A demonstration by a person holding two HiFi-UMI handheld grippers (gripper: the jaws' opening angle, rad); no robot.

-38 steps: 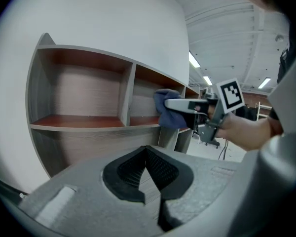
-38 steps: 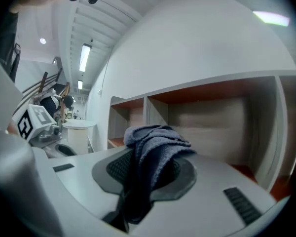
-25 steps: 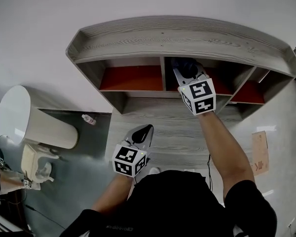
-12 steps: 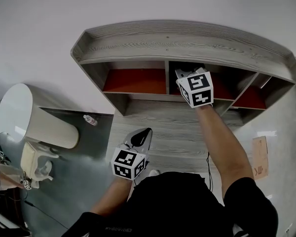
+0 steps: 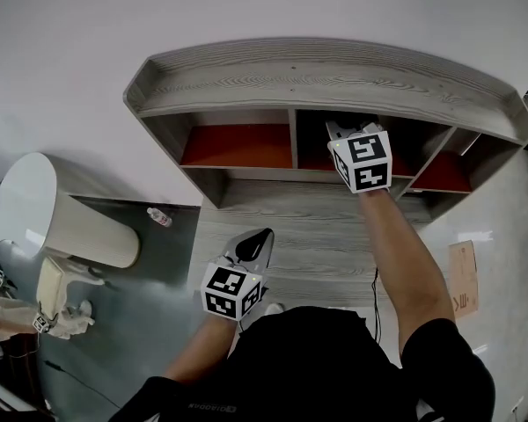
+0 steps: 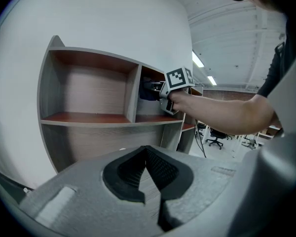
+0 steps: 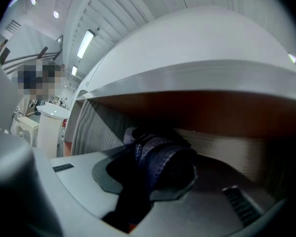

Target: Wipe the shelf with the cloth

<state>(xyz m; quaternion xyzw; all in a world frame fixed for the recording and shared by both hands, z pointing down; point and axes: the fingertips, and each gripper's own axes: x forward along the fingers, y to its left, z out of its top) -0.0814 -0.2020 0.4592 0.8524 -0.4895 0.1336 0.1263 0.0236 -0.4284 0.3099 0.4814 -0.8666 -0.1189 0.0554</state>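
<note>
1. Right tongs [image 5: 340, 131] clamped on a crumpled dark blue cloth [image 7: 164, 163], inside the middle compartment of the grey wood-grain shelf [image 5: 334, 74]
2. Left tongs [image 6: 147, 156] closed and empty, held low in front of the shelf

No word or number can be read for sure. The black shirt [image 5: 317, 359] has a line of small pale letters near its lower edge, too small to make out, and the cardboard sheet [image 5: 463, 275] bears orange marks that stay illegible. The cubes on the left gripper [image 5: 253, 243] and right gripper [image 5: 341, 130] show only black-and-white square patterns, no letters.
</note>
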